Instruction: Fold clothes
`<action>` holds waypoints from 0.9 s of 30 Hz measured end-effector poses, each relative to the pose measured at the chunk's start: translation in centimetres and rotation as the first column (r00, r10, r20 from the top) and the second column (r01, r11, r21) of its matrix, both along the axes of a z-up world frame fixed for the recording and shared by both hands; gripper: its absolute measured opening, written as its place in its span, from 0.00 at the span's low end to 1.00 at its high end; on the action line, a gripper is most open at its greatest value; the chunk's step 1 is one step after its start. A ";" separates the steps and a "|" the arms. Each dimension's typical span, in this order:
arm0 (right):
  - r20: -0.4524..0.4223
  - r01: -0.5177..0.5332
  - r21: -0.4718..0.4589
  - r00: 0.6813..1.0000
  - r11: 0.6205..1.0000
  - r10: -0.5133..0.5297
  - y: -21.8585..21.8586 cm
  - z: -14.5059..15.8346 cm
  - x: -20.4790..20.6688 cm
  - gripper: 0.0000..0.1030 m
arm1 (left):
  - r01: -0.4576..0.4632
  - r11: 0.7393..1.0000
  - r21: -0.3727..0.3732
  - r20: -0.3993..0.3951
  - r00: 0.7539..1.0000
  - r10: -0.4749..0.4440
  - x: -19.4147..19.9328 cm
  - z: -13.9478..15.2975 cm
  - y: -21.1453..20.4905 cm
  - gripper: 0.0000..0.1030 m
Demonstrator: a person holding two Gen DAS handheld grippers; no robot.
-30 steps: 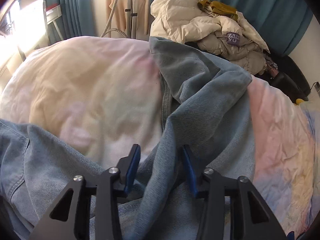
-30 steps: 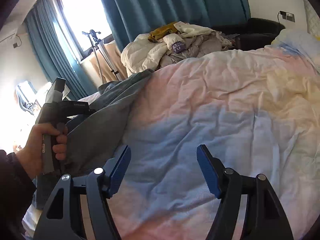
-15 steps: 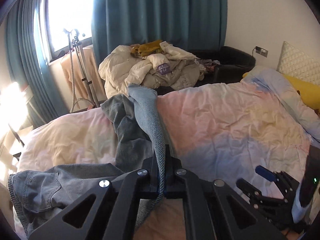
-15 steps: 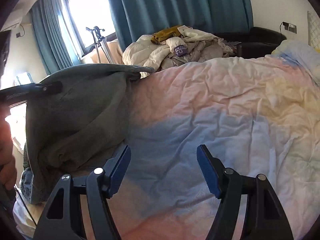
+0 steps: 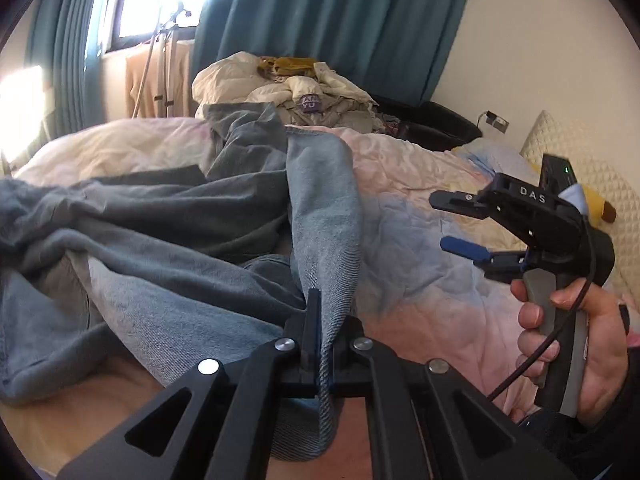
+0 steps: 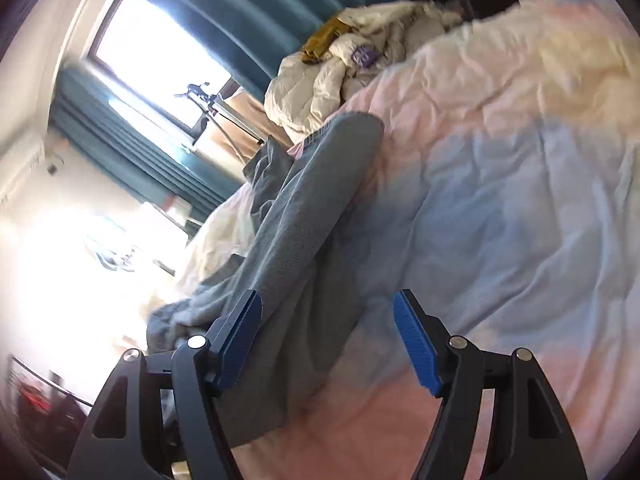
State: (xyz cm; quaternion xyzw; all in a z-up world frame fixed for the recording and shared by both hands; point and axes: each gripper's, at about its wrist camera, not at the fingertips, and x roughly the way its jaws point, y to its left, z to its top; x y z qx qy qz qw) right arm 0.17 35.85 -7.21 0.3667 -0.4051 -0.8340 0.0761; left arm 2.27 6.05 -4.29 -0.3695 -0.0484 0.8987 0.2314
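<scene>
Jeans (image 5: pixel 320 216) leg — lengthwise (pointing away).

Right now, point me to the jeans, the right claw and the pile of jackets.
jeans (image 5: pixel 324 216), left wrist view, on the lifted leg running up from the shut left claw.
right claw (image 5: pixel 452 224), left wrist view, between its open fingertips.
pile of jackets (image 5: pixel 280 88), left wrist view, on the cream top jacket.

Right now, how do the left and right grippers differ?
The left gripper is shut on the jeans; the right gripper is open and holds nothing. The left points along the bed; the right is rolled sideways, with one finger over the jeans. Both have black frames and blue pads.
</scene>
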 end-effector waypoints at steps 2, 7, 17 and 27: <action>0.022 0.039 -0.088 0.999 0.995 -0.037 0.7 -1.3 -0.4 0.67 | -0.026 0.998 0.049 0.027 0.999 0.025 -0.6 -0.5 -1.2 0.01; 0.008 0.089 -0.152 0.996 0.984 -0.089 1.0 -3.0 -5.2 0.67 | -0.045 0.992 0.120 0.043 0.998 0.040 -1.2 -1.9 -2.8 0.01; -0.023 0.110 -0.389 0.991 0.914 -0.129 3.7 -10.2 -16.9 0.67 | -0.027 0.959 0.282 0.042 0.999 0.016 -4.1 -5.1 -4.4 0.01; -0.108 0.064 -0.300 0.989 0.952 -0.100 2.2 -10.2 -20.7 0.57 | 0.002 0.971 0.241 0.070 0.997 -0.019 -6.8 -7.8 -2.5 0.01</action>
